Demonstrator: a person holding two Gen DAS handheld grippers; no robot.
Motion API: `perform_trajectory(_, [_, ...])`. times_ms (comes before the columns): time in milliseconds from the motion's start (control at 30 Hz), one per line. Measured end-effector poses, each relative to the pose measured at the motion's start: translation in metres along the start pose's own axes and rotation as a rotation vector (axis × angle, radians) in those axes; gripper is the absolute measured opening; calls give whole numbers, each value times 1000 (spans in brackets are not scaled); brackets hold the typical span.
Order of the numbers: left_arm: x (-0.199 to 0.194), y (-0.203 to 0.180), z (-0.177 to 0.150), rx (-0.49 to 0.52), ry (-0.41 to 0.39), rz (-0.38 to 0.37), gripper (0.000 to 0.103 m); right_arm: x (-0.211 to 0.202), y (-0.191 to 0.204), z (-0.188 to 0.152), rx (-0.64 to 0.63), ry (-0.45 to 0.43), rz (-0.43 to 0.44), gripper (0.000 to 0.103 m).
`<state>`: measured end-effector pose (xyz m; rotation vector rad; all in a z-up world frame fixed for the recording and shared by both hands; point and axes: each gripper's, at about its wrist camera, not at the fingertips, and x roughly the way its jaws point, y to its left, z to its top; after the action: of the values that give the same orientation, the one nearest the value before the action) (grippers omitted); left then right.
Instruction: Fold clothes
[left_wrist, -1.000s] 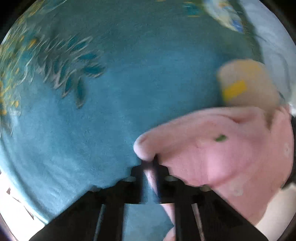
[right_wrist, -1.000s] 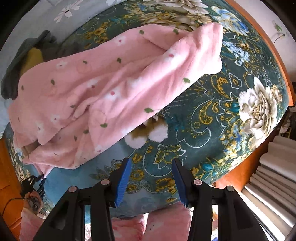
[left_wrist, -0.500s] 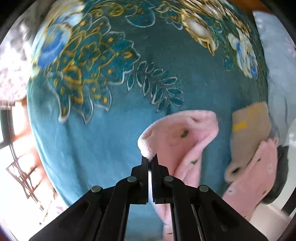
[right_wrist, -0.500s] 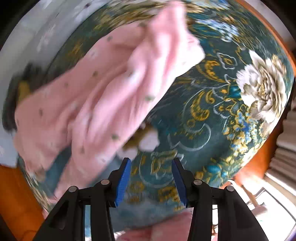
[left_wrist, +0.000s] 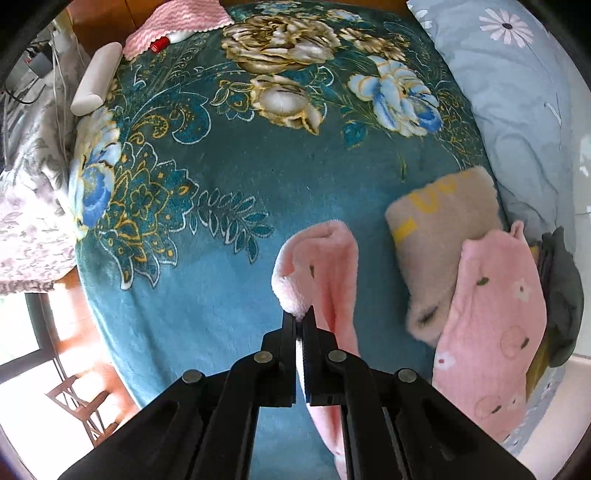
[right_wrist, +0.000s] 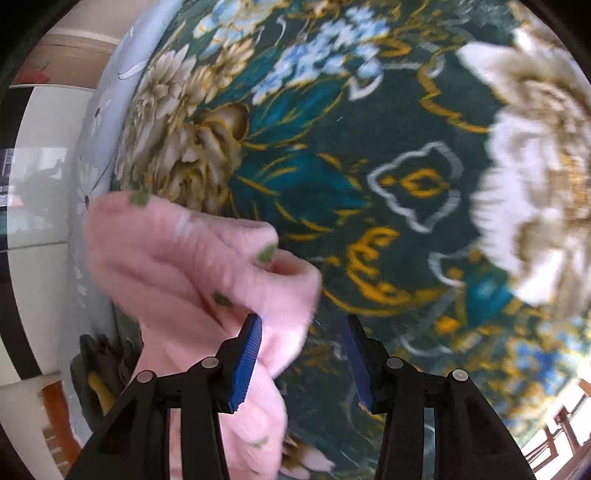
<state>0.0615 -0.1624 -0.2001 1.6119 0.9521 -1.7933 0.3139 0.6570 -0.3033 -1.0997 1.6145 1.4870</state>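
Observation:
A pink fleece garment (left_wrist: 325, 266) with small green and white prints hangs over a teal floral blanket (left_wrist: 229, 177). My left gripper (left_wrist: 300, 317) is shut on the garment's fluffy edge and holds it up; more of it drapes at the right (left_wrist: 495, 317). In the right wrist view the same pink garment (right_wrist: 207, 266) bunches at the left, blurred. My right gripper (right_wrist: 303, 332) is open with blue pads (right_wrist: 246, 365); the cloth lies against its left finger, not clamped.
A folded beige cloth with yellow marks (left_wrist: 443, 229) lies on the blanket, partly under the pink garment. A dark grey garment (left_wrist: 561, 295) and a pale blue flowered pillow (left_wrist: 517, 92) are at the right. A white roll (left_wrist: 96, 79) and pink knit cloth (left_wrist: 173, 22) lie far off.
My left gripper has lifted the pink garment's edge well above the blanket. My right gripper has swung in close to the garment's other end, which now bunches by its left finger.

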Motion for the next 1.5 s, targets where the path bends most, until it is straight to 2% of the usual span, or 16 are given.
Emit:
perform_trajectory(33, [4,-4,3,1,-3,3,2,8,2,1,2,17,-11,49])
perform_trajectory(67, [4,-6,-1,1,-8,7,2,13,5,2,8,24,-20,40])
perform_trajectory(100, [0,-9,-2,-1,-17,1,2,14,8,2,19,22,-24,19])
perform_trajectory(167, [-18,-15,-3,-6,-42,-35,2,6,18,3,37,6,-14,9])
perform_trajectory(300, [-70,-17,6,27,-130,-131,2,-65,47,9,-40,-85,88,8])
perform_trajectory(400, [-78,14,6,54,-161,-25,2,-119,51,3,-153,-176,53,8])
perform_trajectory(500, [-46,47,1,17,-98,92,2,-103,14,9,-115,-100,-104,8])
perform_trajectory(633, [-12,80,-14,-117,-40,102,2,-63,-24,5,-31,12,-197,8])
perform_trajectory(733, [-4,72,-18,-81,-18,93,2,-57,-20,-5,-87,7,-242,8])
perform_trajectory(933, [-18,53,-4,18,-64,54,2,-70,-6,-13,-227,-12,-311,21])
perform_trajectory(1033, [-21,50,-2,31,-60,49,2,-93,9,-25,-267,-102,-309,52])
perform_trajectory(1200, [-17,44,-10,34,-34,38,2,-71,59,-20,-287,-74,-154,61])
perform_trajectory(1333, [-19,37,-13,53,-29,38,2,-28,78,-8,-219,-35,-200,60])
perform_trajectory(1367, [-21,36,-12,58,-29,40,2,-22,80,-4,-202,-32,-241,49])
perform_trajectory(1400, [-24,33,-10,64,-30,39,2,-20,81,-2,-187,-30,-297,10])
perform_trajectory(1500, [-39,22,-4,66,-43,3,2,-51,86,1,-165,-67,-223,4])
